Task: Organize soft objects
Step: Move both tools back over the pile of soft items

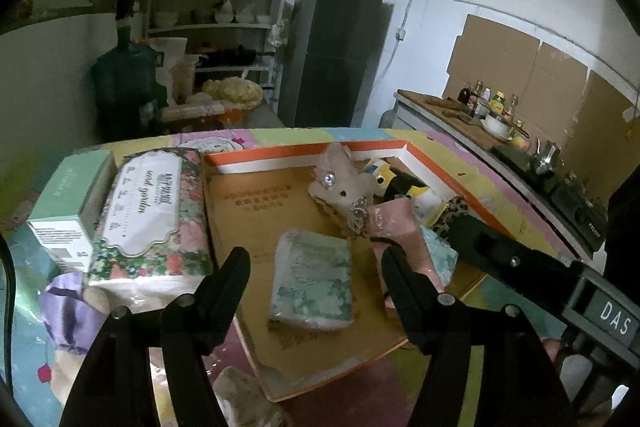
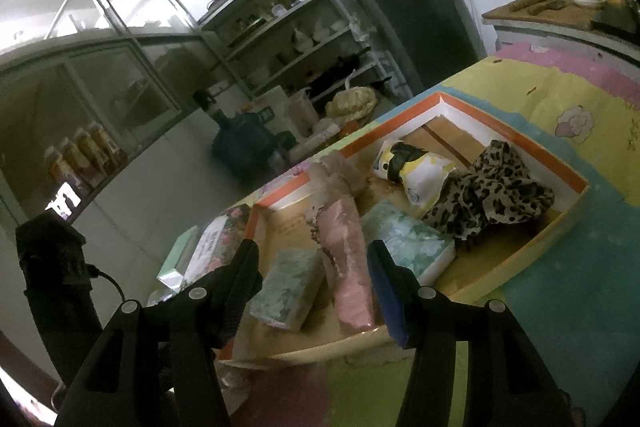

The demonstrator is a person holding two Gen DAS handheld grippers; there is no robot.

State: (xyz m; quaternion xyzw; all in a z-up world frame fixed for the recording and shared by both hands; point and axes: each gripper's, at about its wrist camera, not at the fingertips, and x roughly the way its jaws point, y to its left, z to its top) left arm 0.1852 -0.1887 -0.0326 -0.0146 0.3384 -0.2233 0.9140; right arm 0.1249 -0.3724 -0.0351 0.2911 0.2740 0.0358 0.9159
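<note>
A: Both grippers are seen held above the tray (image 1: 424, 157). The left gripper (image 1: 316, 265) is spread wide, empty, over a green tissue pack (image 1: 312, 281). The right gripper (image 2: 314, 257) is also empty, its jaws parted over a pink pack (image 2: 350, 267).

B: Risks noted?

A: Glossy film wrappers; pads could slip, or a soft pack be crushed. The big floral pack (image 1: 148, 215) and green box (image 1: 70, 199) are left outside, near the table edge. A plush toy (image 1: 340, 191) and leopard cloth (image 2: 492, 183) are piled loosely.
</note>
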